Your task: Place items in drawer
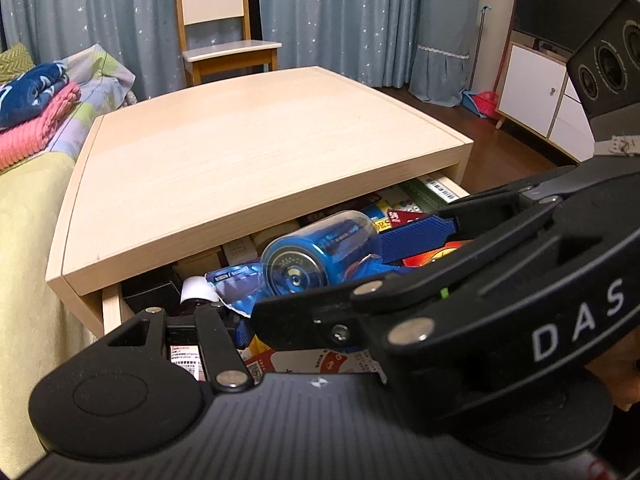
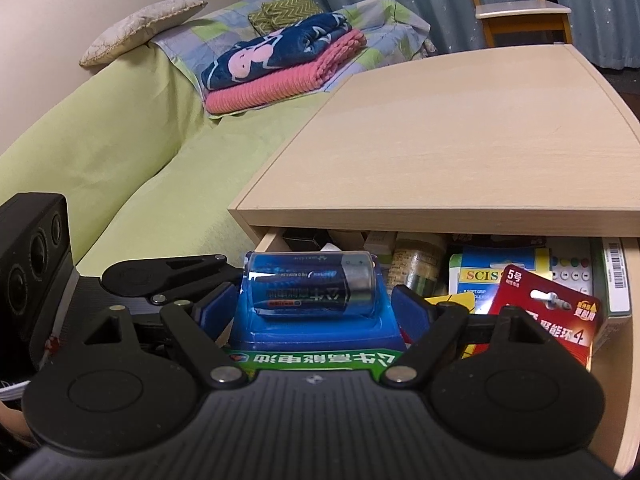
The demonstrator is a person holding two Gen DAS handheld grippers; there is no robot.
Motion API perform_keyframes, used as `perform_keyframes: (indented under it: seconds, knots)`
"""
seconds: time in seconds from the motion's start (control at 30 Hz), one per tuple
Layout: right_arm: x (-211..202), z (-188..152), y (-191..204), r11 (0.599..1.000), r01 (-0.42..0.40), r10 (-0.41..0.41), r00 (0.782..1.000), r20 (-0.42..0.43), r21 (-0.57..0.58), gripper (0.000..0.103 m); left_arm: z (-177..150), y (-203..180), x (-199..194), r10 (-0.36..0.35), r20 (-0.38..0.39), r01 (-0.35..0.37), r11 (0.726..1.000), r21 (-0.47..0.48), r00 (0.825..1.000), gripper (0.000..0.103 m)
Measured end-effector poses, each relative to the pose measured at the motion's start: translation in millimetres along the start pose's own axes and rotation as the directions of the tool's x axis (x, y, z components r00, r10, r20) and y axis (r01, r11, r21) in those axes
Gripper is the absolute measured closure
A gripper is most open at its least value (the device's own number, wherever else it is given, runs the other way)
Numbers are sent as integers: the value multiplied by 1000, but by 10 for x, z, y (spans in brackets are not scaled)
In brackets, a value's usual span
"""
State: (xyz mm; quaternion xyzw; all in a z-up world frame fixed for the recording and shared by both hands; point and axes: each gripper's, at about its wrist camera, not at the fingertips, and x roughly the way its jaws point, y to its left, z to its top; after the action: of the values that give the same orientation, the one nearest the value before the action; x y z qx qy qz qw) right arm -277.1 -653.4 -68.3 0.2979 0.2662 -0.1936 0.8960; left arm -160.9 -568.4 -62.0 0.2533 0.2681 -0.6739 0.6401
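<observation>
Bedroom setting: curtains [image 1: 340, 20] at 12 o'clock, chair [image 1: 220, 24] before them, bed [image 2: 132, 152] at 9 o'clock of the pale wooden bench [image 1: 256, 148]. Drawer [image 2: 628, 320] under the bench top is standing pulled out, already crowded with carded goods, a red battery card [image 2: 560, 312] at 3 o'clock.

Right tongs [image 2: 316, 308] are carrying the battery blister pack [image 2: 312, 292], blue fingers [image 2: 412, 308] pressing its card edges from both sides, pack hanging over the drawer's near-left part. Left tongs [image 1: 240, 320]: only one linkage is showing behind the right tool, so cannot tell their width; they seem to be carrying nothing.

Judgement: release step is coming. Best done by lowering the pack flat onto the pile, clear of the bench edge at 12 o'clock, then spreading the fingers gently so the pack is not springing out.
</observation>
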Motion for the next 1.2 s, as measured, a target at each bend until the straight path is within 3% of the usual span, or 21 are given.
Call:
perform_keyframes:
  seconds: [0.63,0.67,0.7,0.77,0.93,1.2]
  knots:
    - [219,198,-140,1000,-2,1,998,-69,-27,21,-30,107,25,22,-45,-23,999,-28,999,44]
    - [221,214,-166,1000,-6,4,998,-70,-30,22,-34,109,20,27,-51,-28,999,-24,998,44]
    - [232,244,-185,999,-6,3,997,-78,-34,33,-46,113,16,36,-62,-38,999,-20,997,44]
    - [256,310,-223,999,-26,22,995,-92,-36,38,-79,133,2,59,-85,-61,998,-17,995,44]
    - [287,385,-198,995,-8,-4,993,-116,-104,38,-139,186,-95,77,-89,-80,997,-25,993,44]
    - [137,286,-199,992,32,-45,993,-105,-120,38,-204,301,-319,116,-64,-120,992,-48,991,44]
